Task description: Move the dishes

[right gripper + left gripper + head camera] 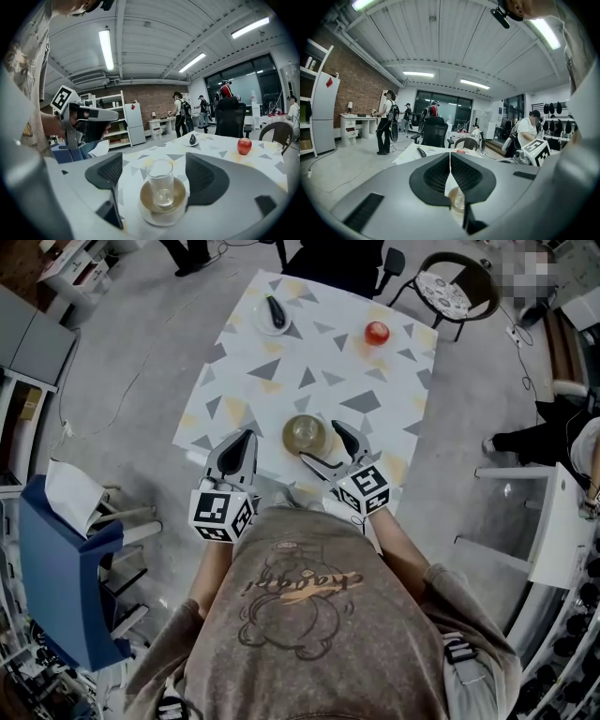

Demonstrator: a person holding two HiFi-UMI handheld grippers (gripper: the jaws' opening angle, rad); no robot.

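Note:
A clear empty glass (161, 182) stands on a brown saucer (146, 202) near the front edge of the patterned table (281, 381). My right gripper (159, 180) is open, one jaw on each side of the glass and saucer (305, 434), not touching them. My right gripper (322, 444) sits just right of the saucer in the head view. My left gripper (247, 439) hovers left of the saucer, shut on nothing. Its closed pads (461, 176) hide most of the glass (458, 202).
A red apple (377, 332) lies at the table's far right. A small white plate with a dark object (274, 313) sits far left. A blue chair (66, 568) stands to my left, a dark chair (459, 287) beyond the table. People stand in the background.

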